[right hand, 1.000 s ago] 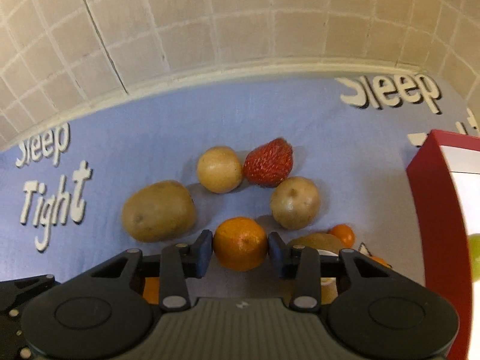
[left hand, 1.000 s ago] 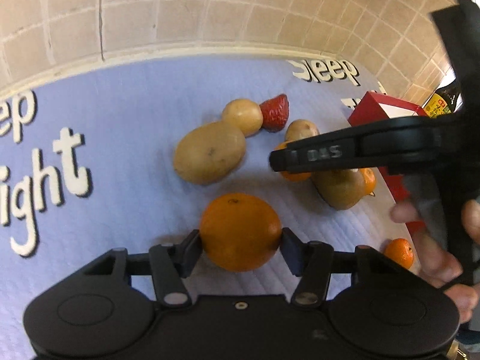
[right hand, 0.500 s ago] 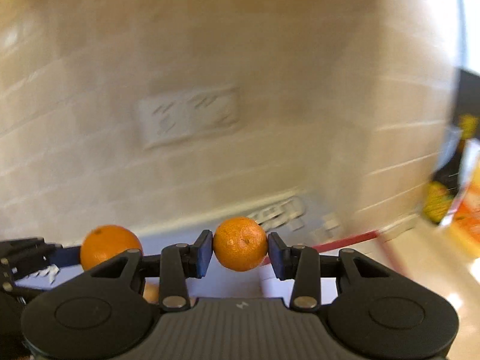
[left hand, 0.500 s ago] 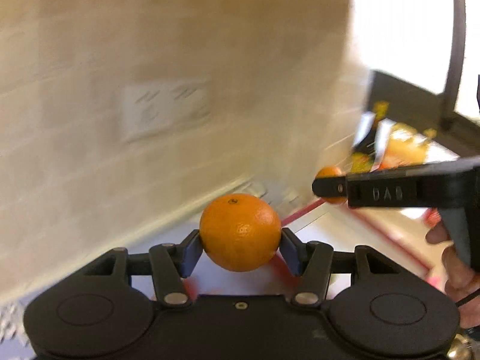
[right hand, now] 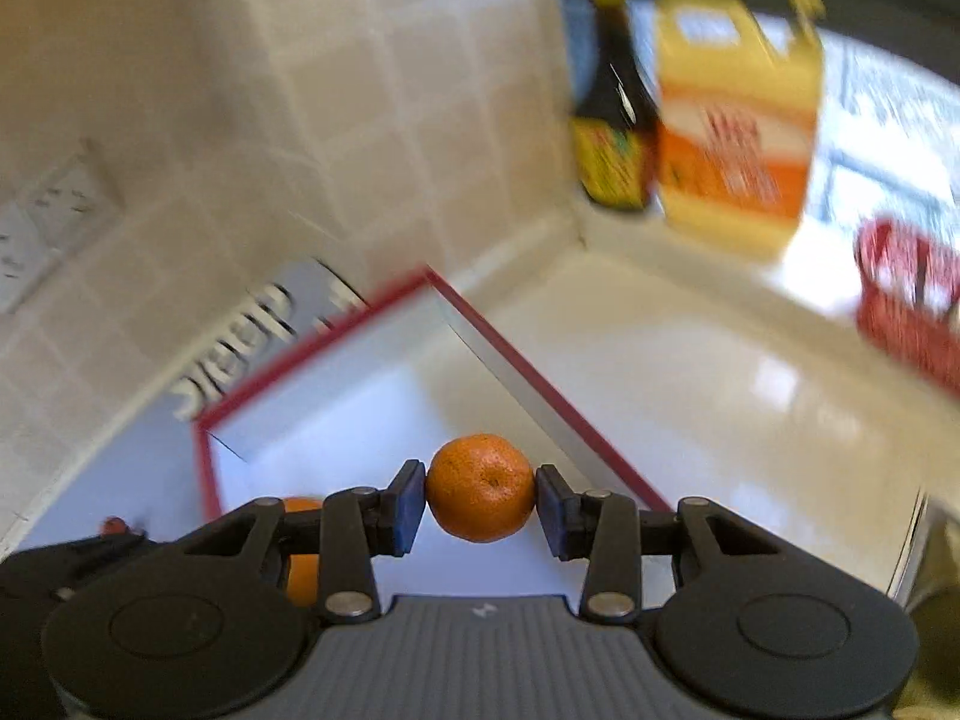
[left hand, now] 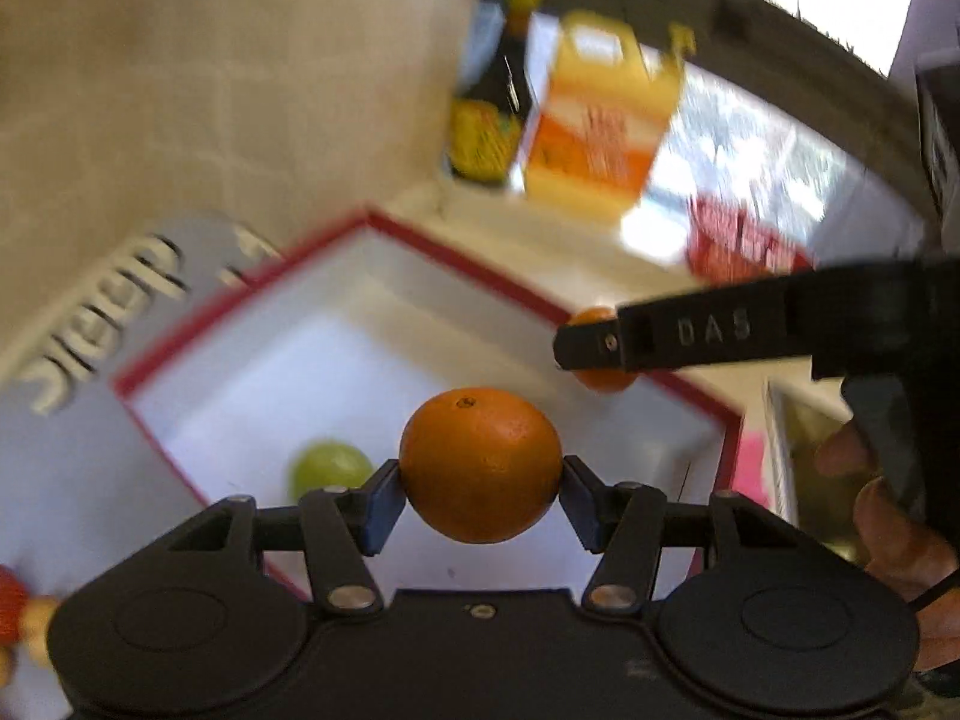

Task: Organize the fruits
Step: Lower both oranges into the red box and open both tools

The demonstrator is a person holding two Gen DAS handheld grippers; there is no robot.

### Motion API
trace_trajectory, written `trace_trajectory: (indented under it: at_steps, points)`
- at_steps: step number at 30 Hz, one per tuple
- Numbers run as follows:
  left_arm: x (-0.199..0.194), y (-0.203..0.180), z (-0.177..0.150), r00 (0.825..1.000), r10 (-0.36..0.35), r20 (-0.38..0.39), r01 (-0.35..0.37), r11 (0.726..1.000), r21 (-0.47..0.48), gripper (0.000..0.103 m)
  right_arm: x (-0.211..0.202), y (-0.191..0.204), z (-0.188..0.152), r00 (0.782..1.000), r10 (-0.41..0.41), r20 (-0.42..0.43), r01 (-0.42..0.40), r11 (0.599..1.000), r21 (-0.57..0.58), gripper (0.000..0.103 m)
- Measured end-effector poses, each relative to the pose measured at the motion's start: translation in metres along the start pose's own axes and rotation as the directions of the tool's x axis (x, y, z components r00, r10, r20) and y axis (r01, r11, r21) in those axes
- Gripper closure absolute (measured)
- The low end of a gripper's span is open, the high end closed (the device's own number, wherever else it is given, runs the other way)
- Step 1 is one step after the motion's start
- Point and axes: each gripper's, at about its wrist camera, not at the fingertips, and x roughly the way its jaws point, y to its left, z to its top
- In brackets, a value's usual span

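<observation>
My left gripper (left hand: 480,483) is shut on a large orange (left hand: 480,462) and holds it in the air over a red-rimmed white box (left hand: 240,336). A green fruit (left hand: 327,468) lies inside the box. My right gripper (right hand: 480,501) is shut on a small mandarin (right hand: 480,486) and holds it above the same box (right hand: 312,354). In the left wrist view the right gripper's finger (left hand: 678,336) and its mandarin (left hand: 591,318) hang over the box's far rim. The large orange (right hand: 300,564) peeks out behind my right gripper's left linkage.
A dark sauce bottle (right hand: 612,102) and a yellow-orange carton (right hand: 738,108) stand in the tiled corner. A red basket (right hand: 906,312) sits on the white counter at the right. The blue "Sleep" mat (left hand: 90,324) lies left of the box, with fruit (left hand: 12,606) at its edge.
Both grippers have lifted their oranges off the mat and swung right; they now hang over the red-rimmed box, where before the wall filled the views.
</observation>
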Motion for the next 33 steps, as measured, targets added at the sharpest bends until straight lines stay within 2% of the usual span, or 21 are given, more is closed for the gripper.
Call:
trace_trajectory:
  at_steps: [7,13,22,25,29,33]
  points:
    - [0.047,0.007,-0.013,0.996,-0.006,-0.088,0.007,1.0,0.008,0.036,0.04,-0.023,-0.028,0.996,0.005,-0.093,0.001,0.998,0.059,0.061]
    - [0.063,0.008,-0.018,0.994,-0.001,-0.113,0.004,1.0,0.022,0.036,0.057,-0.023,-0.032,0.993,-0.027,-0.114,0.034,0.998,0.057,0.061]
    - [0.06,0.011,-0.022,0.995,-0.016,-0.103,0.019,0.999,0.025,0.034,0.064,-0.023,-0.033,0.99,-0.053,-0.133,0.061,0.997,0.056,0.059]
    - [0.043,0.018,-0.022,0.998,-0.041,-0.048,0.041,0.999,0.017,0.026,0.055,-0.023,-0.029,0.991,-0.041,-0.127,0.049,0.997,0.064,0.054]
    - [-0.001,0.037,-0.024,0.997,-0.047,0.055,0.048,0.999,-0.008,0.025,0.031,-0.019,-0.017,0.996,-0.039,-0.077,0.044,0.997,0.066,0.053]
    - [-0.06,0.049,-0.037,0.987,0.016,0.16,-0.007,0.998,-0.06,0.024,-0.001,-0.006,-0.007,1.0,-0.006,-0.017,0.007,0.998,0.06,0.05]
